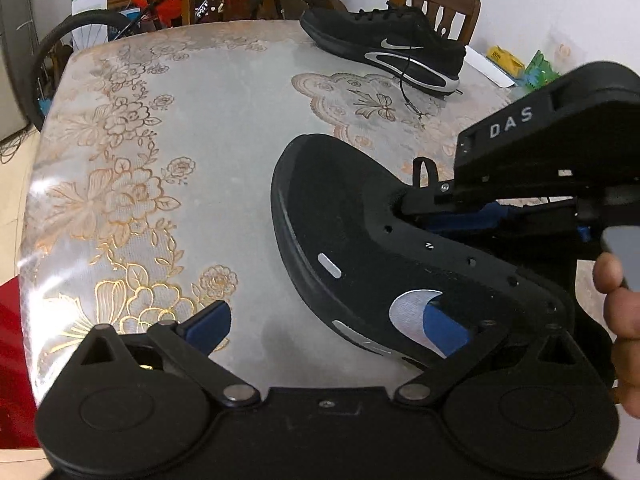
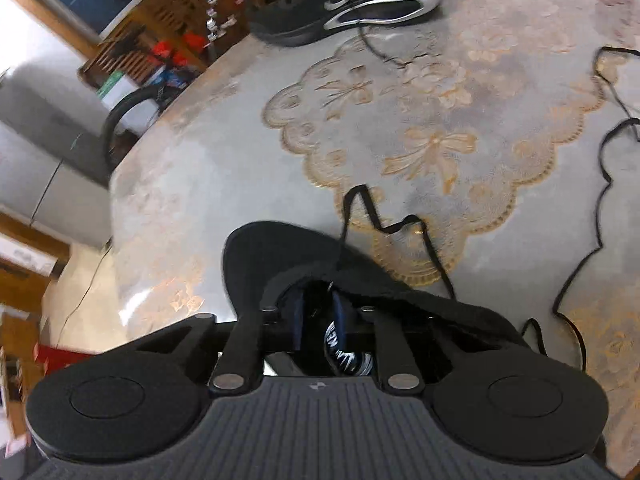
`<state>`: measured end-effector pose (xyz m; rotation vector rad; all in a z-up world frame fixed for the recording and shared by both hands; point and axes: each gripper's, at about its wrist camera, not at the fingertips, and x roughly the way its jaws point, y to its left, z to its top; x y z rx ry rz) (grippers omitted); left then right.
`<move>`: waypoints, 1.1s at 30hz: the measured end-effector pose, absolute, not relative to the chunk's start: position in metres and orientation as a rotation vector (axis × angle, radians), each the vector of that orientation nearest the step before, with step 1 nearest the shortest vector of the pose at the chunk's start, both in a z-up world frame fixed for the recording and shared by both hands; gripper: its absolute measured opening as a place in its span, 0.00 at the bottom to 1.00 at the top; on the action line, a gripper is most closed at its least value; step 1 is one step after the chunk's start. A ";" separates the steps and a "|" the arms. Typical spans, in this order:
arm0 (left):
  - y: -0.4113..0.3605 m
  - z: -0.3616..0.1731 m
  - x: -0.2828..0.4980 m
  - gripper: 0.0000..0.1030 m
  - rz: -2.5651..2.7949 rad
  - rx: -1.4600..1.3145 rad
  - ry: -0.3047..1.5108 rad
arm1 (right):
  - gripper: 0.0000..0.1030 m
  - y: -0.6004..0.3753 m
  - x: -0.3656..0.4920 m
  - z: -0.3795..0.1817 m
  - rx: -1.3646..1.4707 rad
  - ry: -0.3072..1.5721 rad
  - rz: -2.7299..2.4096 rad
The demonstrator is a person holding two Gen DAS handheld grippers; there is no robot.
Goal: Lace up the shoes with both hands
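A black shoe (image 1: 352, 236) with empty eyelets and a white swoosh lies tilted on the floral tablecloth (image 1: 200, 128). My left gripper (image 1: 328, 326) is open wide. Its right blue pad (image 1: 444, 332) rests against the shoe's side by the swoosh, and its left pad (image 1: 212, 322) hangs over bare cloth. My right gripper (image 2: 318, 314) reaches into the shoe's opening (image 2: 316, 292), with its fingers drawn close on the tongue. It shows in the left wrist view as the black DAS body (image 1: 512, 124). A loose black lace (image 2: 400, 224) trails from the shoe (image 2: 272, 252) across the cloth.
A second black shoe (image 1: 384, 44), laced, sits at the table's far side, also in the right wrist view (image 2: 344, 4). More lace (image 2: 600, 200) snakes along the right. A hand (image 1: 616, 304) holds the right gripper. Wooden chairs (image 1: 436, 4) and a bicycle wheel (image 1: 68, 52) stand beyond the table edge.
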<state>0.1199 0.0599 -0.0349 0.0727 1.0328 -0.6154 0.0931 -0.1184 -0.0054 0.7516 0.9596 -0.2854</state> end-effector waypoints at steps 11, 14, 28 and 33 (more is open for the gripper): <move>0.059 -0.036 0.125 1.00 -0.603 0.060 1.037 | 0.15 -0.117 0.095 -0.015 0.736 0.915 -0.372; 0.057 -0.037 0.124 1.00 -0.590 0.082 1.033 | 0.05 -0.115 0.098 -0.020 0.705 0.901 -0.341; 0.054 -0.037 0.125 1.00 -0.572 0.101 1.036 | 0.03 -0.150 0.043 0.013 0.929 0.703 0.207; 0.051 -0.036 0.123 1.00 -0.569 0.124 1.026 | 0.03 -0.145 0.029 0.050 1.011 0.590 0.482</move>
